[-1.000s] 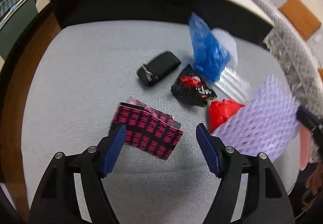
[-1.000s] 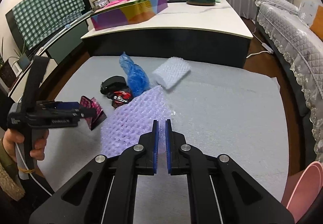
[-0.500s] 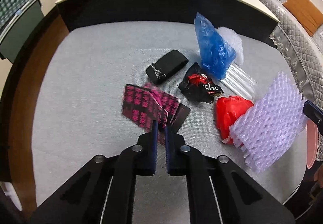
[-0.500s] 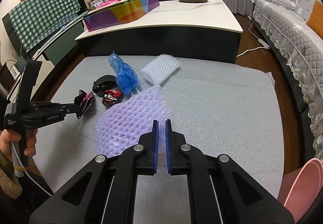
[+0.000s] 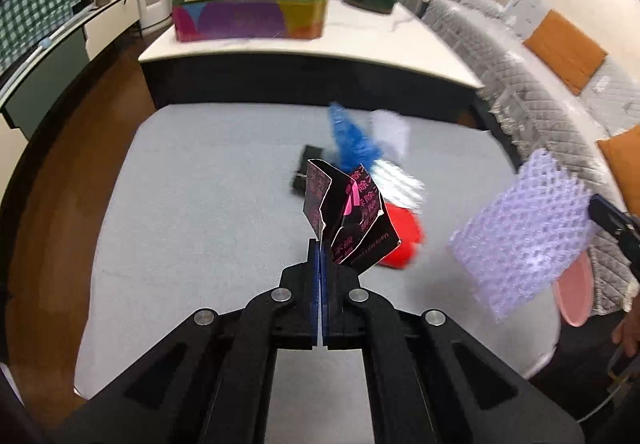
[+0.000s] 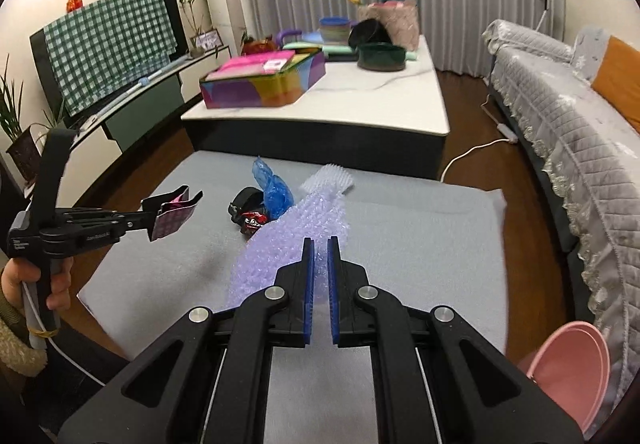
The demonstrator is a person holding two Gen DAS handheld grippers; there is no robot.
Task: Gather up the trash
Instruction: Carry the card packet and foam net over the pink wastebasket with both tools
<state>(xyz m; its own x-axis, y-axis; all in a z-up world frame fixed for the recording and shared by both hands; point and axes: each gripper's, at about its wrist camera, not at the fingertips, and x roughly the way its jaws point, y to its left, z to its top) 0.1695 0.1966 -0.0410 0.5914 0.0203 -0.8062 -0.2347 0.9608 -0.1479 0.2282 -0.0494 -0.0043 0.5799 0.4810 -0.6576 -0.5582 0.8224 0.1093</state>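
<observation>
A grey mat carries leftover trash. Above it, the right gripper is clamped on a purple bubble wrap sheet, and the left gripper pinches a black-and-pink wrapper, lifted clear of the mat.

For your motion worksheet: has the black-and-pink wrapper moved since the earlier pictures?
Yes. The black-and-pink wrapper has gone upward off the grey mat, pinched in the left gripper.
</observation>
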